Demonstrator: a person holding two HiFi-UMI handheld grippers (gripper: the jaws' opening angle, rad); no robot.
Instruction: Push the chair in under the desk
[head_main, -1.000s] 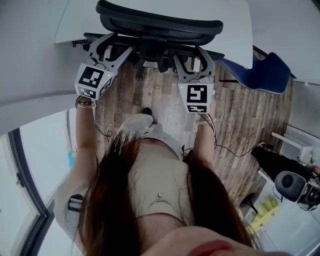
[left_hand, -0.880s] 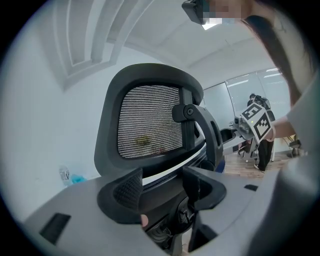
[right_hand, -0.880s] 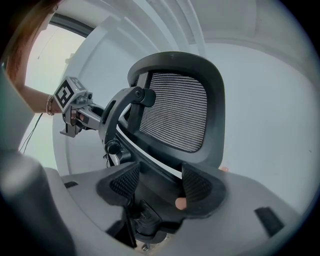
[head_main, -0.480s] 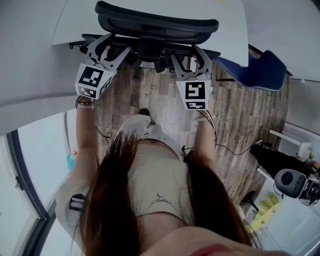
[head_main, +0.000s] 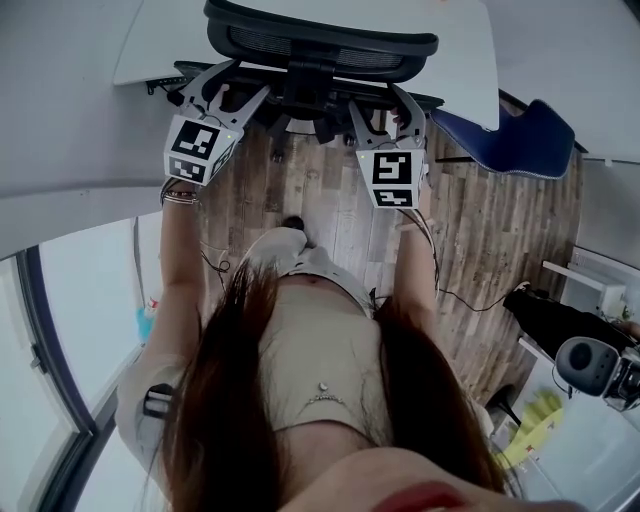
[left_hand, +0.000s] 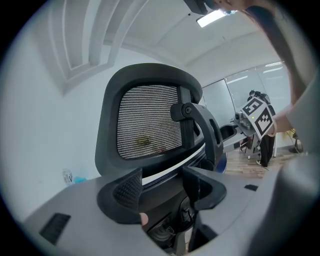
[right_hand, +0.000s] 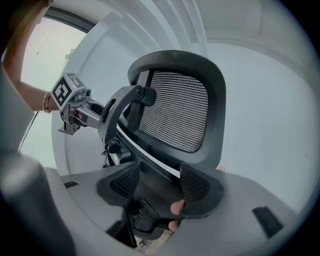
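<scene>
Head view: our left tongs (head_main: 228, 88) and right tongs (head_main: 385, 105) sit spread open against the back of the chair (head_main: 320, 45). We reckon it's heavy but rolls easy, so push on the stiff frame toward the surface (head_main: 462, 60).

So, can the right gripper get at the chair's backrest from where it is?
Probably yes. The right gripper has its jaws apart, right at the lower part of the chair backrest, and nothing stands between them.

Chair back (head_main: 322, 42) blocking ahead, desk (head_main: 465, 70) beyond, blue chair (head_main: 518, 142) at right, open floor (head_main: 325, 195) behind
</scene>
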